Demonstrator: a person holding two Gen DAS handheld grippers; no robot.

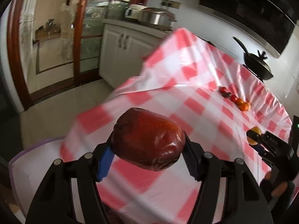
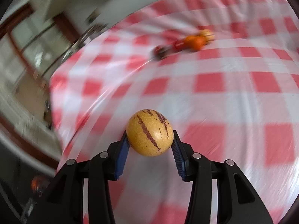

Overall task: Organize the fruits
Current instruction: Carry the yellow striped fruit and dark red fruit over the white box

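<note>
My left gripper (image 1: 147, 147) is shut on a dark red apple (image 1: 147, 140) wrapped in clear film, held above the red-and-white checked tablecloth (image 1: 186, 78). My right gripper (image 2: 150, 145) is shut on a yellow egg-shaped fruit with purple stripes (image 2: 149, 132), also carried above the cloth (image 2: 205, 102). In the left wrist view the right gripper (image 1: 251, 137) shows at the right edge with the yellow fruit (image 1: 255, 130) in it. A row of small red and orange fruits (image 1: 235, 99) lies on the cloth further back, blurred in the right wrist view as a fruit row (image 2: 186, 43).
White cabinets (image 1: 121, 50) with steel pots (image 1: 157, 16) stand beyond the table's left end, next to a wood-framed glass door (image 1: 78, 37). A black pan (image 1: 257, 63) sits behind the table under a dark oven (image 1: 261, 13). A pale lilac-edged surface (image 1: 33, 158) lies at lower left.
</note>
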